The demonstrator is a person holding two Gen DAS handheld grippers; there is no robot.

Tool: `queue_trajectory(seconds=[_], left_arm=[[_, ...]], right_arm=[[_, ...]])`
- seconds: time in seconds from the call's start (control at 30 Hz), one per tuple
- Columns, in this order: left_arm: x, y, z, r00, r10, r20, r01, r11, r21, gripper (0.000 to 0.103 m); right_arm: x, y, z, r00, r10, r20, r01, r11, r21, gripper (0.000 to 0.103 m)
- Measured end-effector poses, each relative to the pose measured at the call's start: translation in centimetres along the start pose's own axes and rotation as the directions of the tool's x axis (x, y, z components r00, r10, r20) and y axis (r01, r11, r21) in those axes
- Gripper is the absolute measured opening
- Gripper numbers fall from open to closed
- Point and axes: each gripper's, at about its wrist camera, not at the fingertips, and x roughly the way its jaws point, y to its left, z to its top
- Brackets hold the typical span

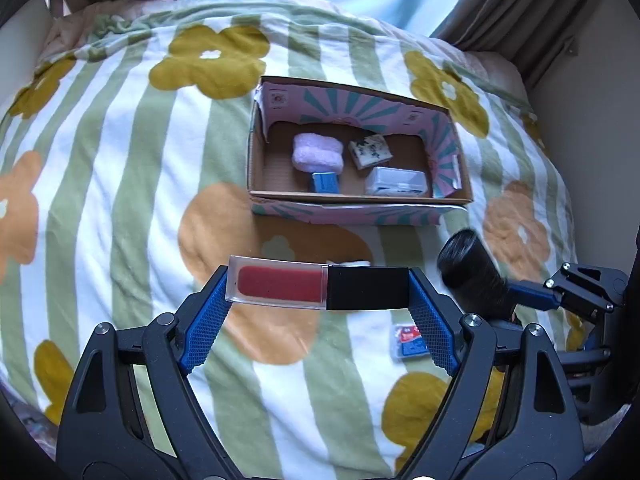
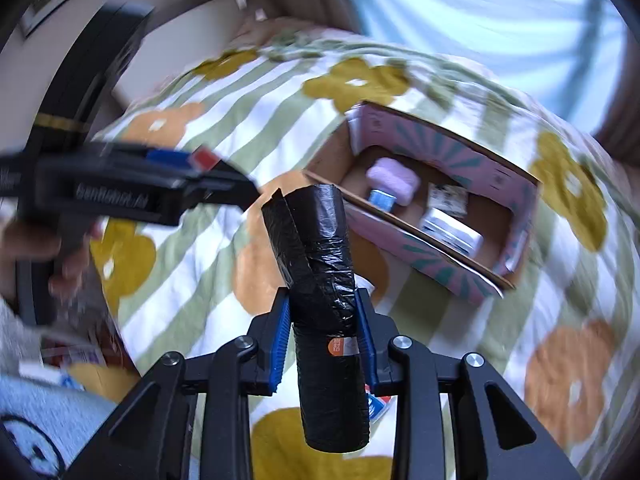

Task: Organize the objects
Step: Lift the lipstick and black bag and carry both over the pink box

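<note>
My left gripper point(image 1: 318, 288) is shut on a red lip gloss tube with a black cap point(image 1: 316, 288), held crosswise above the blanket, in front of the cardboard box point(image 1: 344, 210). My right gripper point(image 2: 323, 308) is shut on a black roll of bin bags point(image 2: 320, 280), held upright; the roll also shows in the left wrist view point(image 1: 472, 272). The box point(image 2: 420, 248) holds a lilac fluffy pad point(image 1: 318, 152), a blue item point(image 1: 325, 182), a patterned white packet point(image 1: 370, 152) and a clear plastic case point(image 1: 396, 182). The left gripper shows blurred in the right wrist view point(image 2: 208, 164).
A floral striped blanket point(image 1: 120, 184) covers the bed. A small red and blue packet point(image 1: 408, 340) lies on it near my left gripper's right finger. Curtains point(image 1: 520, 8) and a bright window are behind the bed. A wall stands at the right.
</note>
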Motion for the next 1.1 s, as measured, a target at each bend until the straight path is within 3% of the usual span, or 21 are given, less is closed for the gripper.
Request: queue_trajectory(seconds=[0.2, 0.43, 0.8, 1.1], left_arm=[[-2.2, -1.4, -1.8, 1.000, -0.021, 0.019, 0.021, 1.000, 0.007, 0.084], [-2.3, -2.1, -3.5, 0.999, -0.037, -0.003, 0.037, 0.999, 0.015, 0.084], [-3.2, -2.1, -1.7, 0.999, -0.052, 0.017, 0.052, 0.999, 0.007, 0.084], [-3.0, -1.1, 2.6, 0.999, -0.021, 0.042, 0.022, 0.999, -0.023, 0.084]], right_arm=[[-3.3, -0.6, -2.2, 0.995, -0.101, 0.012, 0.097, 0.979, 0.177, 0.028], [-4.5, -0.8, -3.7, 0.989, -0.148, 0.017, 0.137, 0.947, 0.291, 0.028], [-5.5, -2.8, -1.7, 0.984, -0.168, 0.054, 0.145, 0.944, 0.295, 0.028], [-5.0, -6.3, 3.8, 0.981, -0.177, 0.082, 0.159, 0.968, 0.193, 0.028]])
